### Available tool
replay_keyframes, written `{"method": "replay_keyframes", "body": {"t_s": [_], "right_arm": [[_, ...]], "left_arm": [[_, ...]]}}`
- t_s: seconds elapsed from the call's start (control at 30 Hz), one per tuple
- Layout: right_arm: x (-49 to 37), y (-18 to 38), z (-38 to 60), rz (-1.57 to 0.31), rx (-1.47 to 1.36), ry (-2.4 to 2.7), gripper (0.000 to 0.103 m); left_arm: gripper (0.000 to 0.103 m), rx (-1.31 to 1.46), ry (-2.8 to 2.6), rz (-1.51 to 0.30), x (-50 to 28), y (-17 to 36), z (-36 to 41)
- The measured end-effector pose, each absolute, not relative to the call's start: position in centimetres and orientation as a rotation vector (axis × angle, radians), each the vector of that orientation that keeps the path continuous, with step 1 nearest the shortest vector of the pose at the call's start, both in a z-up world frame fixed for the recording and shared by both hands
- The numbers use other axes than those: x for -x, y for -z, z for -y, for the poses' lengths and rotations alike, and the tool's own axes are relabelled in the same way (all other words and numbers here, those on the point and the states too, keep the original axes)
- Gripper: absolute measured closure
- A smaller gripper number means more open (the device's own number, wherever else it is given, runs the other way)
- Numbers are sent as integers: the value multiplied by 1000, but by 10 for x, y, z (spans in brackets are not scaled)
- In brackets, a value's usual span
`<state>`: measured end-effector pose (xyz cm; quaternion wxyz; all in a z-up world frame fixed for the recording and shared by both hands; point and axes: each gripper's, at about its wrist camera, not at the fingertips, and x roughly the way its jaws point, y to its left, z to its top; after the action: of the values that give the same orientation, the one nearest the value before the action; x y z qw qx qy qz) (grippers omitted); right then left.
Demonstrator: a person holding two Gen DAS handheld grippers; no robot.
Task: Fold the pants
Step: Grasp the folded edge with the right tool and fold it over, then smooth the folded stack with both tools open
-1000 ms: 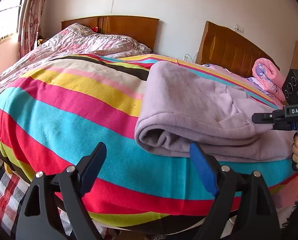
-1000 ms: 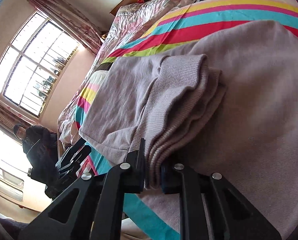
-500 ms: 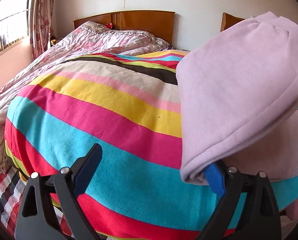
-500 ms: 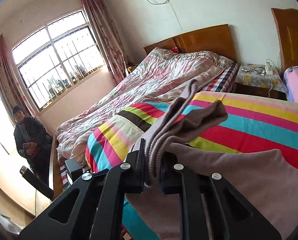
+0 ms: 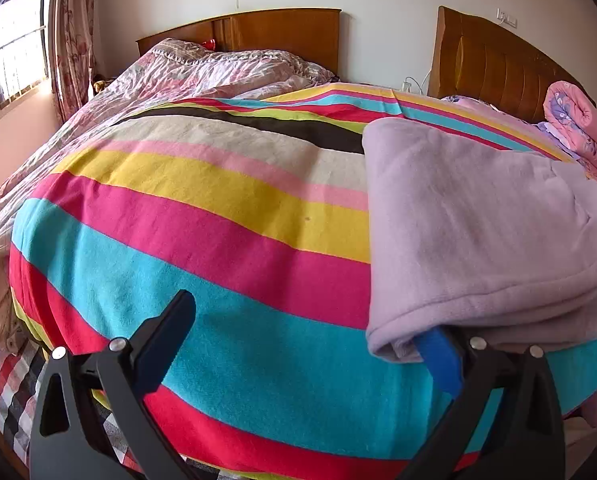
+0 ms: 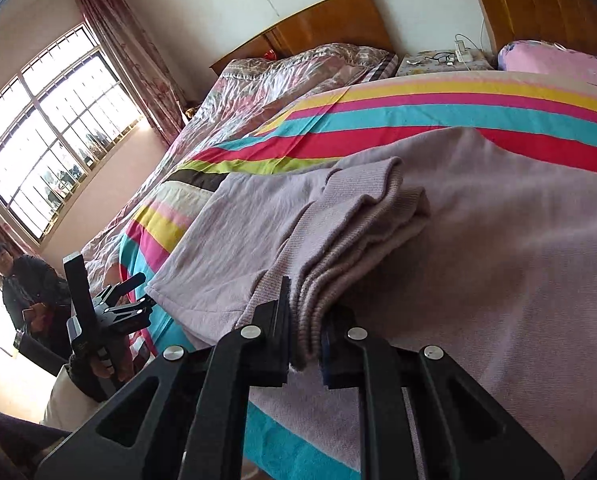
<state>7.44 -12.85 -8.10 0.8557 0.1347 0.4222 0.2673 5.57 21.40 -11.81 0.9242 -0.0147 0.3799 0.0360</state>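
Note:
The lilac fleece pants lie folded on the striped bedspread, at the right of the left wrist view. My left gripper is open; its blue right finger is tucked under the pants' folded near edge, its left finger free over the bedspread. My right gripper is shut on the ribbed cuff ends of the pants, resting low on the spread fabric. The left gripper also shows in the right wrist view, at the bed's edge.
A second bed with a pink quilt stands beyond, by the window. A rolled pink blanket lies by the headboard. A nightstand sits between the beds. A person stands near the window.
The right gripper lifted the cuff end high, then lowered it back onto the pants. The raised fold seen in the left view has dropped flat onto the bed.

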Motion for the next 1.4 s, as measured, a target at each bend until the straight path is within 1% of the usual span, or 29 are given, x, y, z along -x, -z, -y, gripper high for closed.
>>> {"method": "replay_keyframes", "body": {"t_s": [0.1,0.17,0.3,0.4,0.47,0.5,0.53,0.57,0.6,0.63,0.67,0.77,0.83,0.9,1.0,1.1,1.17,1.2,1.27,1.33,1.37,1.4], "right_arm": [[-80,118,134,-958,-322,-545,89],[-78,116,138,-950,-355,-549,89],[-68,98,138,-887,-308,-547,89],[-74,114,135,-945,-309,-532,89],[-74,117,135,-942,-319,-528,89],[-74,114,135,-945,-303,-526,86],[-73,108,137,-949,-279,-516,74],[-70,99,140,-941,-244,-493,66],[-66,89,143,-911,-208,-478,49],[-61,78,147,-871,-174,-469,38],[-58,70,150,-838,-139,-461,36],[-66,56,147,-785,-11,-452,35],[-81,53,132,-762,63,-479,35],[-101,53,112,-757,123,-532,35],[-128,63,84,-789,208,-588,35],[-144,90,72,-874,258,-599,34],[-142,97,80,-854,224,-640,32],[-143,95,86,-864,176,-658,32],[-143,88,94,-875,134,-655,32],[-135,73,107,-836,119,-611,32],[-130,65,119,-812,111,-581,30],[-127,60,132,-799,100,-543,24]], "left_arm": [[1,63,-71,-784,-55,119,-216],[1,61,-76,-790,-55,119,-215],[1,14,-82,-792,-53,115,-210],[1,-7,-85,-792,-54,115,-208],[1,-8,-85,-800,-55,114,-208],[1,-20,-81,-810,-54,113,-208],[1,-43,-71,-823,-52,109,-206],[1,-72,-52,-833,-47,104,-205],[2,-109,-29,-847,-41,97,-203],[2,-146,-15,-845,-34,88,-201],[2,-154,-1,-823,-26,75,-203],[2,-23,61,-722,-29,23,-214],[2,55,138,-673,-55,-3,-208],[2,110,203,-700,-96,-12,-186],[2,144,338,-837,-162,11,-141],[2,88,331,-984,-207,61,-107],[2,14,261,-1048,-223,96,-103],[2,-14,266,-987,-218,101,-102],[2,-60,248,-978,-213,103,-97],[2,-108,168,-982,-210,97,-92],[3,-118,142,-967,-208,88,-87],[3,-104,175,-934,-204,75,-81]]}}
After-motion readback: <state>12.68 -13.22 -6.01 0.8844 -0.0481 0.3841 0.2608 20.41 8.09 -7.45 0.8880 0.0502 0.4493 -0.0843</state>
